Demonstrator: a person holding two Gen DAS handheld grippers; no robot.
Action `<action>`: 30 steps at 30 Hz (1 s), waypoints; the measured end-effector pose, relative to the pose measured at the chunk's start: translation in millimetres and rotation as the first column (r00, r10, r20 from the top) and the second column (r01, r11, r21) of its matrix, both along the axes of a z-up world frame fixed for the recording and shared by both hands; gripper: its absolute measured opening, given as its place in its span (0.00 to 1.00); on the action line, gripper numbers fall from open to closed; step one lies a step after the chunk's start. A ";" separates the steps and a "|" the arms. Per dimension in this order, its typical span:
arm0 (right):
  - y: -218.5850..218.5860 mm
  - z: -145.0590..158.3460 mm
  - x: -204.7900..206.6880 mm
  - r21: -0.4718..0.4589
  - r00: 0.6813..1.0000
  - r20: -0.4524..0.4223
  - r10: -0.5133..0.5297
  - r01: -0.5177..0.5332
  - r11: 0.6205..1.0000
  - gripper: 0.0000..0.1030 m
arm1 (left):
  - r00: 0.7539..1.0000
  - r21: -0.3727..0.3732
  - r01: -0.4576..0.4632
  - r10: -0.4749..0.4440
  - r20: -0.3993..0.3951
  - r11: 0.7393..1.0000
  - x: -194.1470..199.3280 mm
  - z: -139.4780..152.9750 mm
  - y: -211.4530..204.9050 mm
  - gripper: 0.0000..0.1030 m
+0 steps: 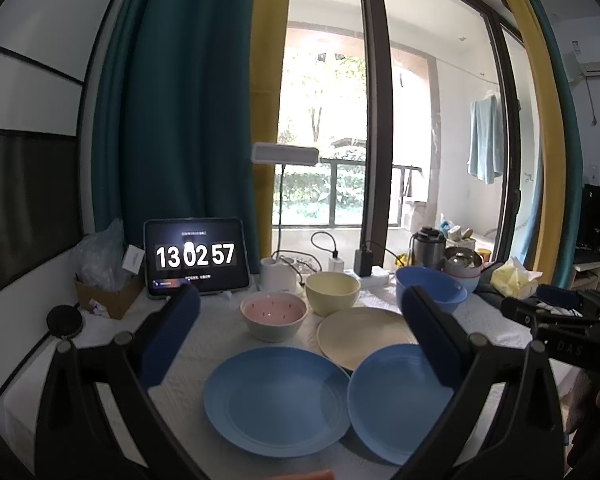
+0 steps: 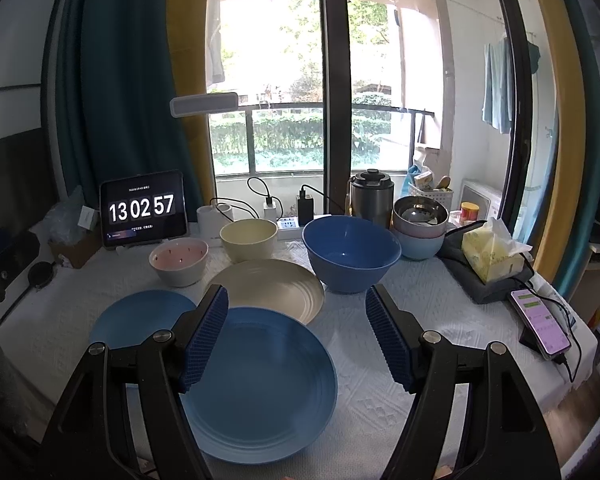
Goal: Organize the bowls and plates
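Note:
Two blue plates lie side by side at the table's front: the left one [image 1: 276,400] [image 2: 140,316] and the right one [image 1: 396,400] [image 2: 260,384]. A cream plate [image 1: 360,336] [image 2: 272,288] lies behind them. Further back stand a pink bowl [image 1: 273,316] [image 2: 179,260], a cream bowl [image 1: 332,292] [image 2: 249,240] and a big blue bowl [image 1: 432,286] [image 2: 351,254]. My left gripper [image 1: 300,304] is open and empty above the plates. My right gripper [image 2: 296,300] is open and empty over the right blue plate; its body shows in the left wrist view [image 1: 560,316].
A tablet clock [image 2: 143,209] and a cardboard box [image 1: 108,292] stand at the back left. A stack of bowls topped by a steel bowl [image 2: 420,220], a kettle [image 2: 371,196], a tissue pack [image 2: 492,252] and a phone [image 2: 540,324] sit at the right. Chargers and cables lie by the window.

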State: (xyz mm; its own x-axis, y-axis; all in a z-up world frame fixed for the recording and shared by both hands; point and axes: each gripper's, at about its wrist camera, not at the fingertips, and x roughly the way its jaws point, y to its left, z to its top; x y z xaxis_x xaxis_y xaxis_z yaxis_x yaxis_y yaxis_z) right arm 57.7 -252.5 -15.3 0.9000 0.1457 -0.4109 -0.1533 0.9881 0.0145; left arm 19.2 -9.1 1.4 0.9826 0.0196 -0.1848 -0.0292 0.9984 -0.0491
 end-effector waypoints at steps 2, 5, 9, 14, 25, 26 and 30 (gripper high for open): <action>0.1 -0.1 0.7 0.000 1.000 -0.001 0.000 0.000 1.000 0.72 | 1.000 0.001 0.001 -0.001 -0.001 1.000 0.4 -0.1 0.0 0.99; 0.5 -0.4 1.3 0.001 1.000 -0.005 0.000 0.000 1.000 0.72 | 1.000 -0.002 0.003 -0.003 -0.006 1.000 1.7 -1.2 -0.4 0.99; 0.7 -1.0 4.8 0.001 1.000 -0.014 -0.001 0.001 1.000 0.72 | 1.000 -0.002 0.005 -0.005 -0.009 1.000 3.9 -1.3 -1.0 0.99; 0.5 -0.9 5.8 0.001 1.000 -0.015 0.000 0.000 1.000 0.72 | 1.000 -0.002 0.004 -0.004 -0.009 1.000 4.7 -1.1 -1.6 0.99; 1.2 -0.7 7.7 0.001 1.000 -0.018 -0.002 0.002 1.000 0.72 | 1.000 -0.002 0.006 -0.007 -0.012 1.000 5.3 -1.0 -1.4 0.99; 1.0 -1.1 8.3 0.001 1.000 -0.020 -0.003 0.003 1.000 0.72 | 1.000 -0.002 0.006 -0.006 -0.013 1.000 6.9 -0.8 -1.9 0.99; 1.1 -2.8 10.3 0.001 1.000 -0.023 -0.007 0.007 1.000 0.72 | 1.000 -0.002 0.006 -0.006 -0.018 1.000 8.8 -1.6 -3.1 0.99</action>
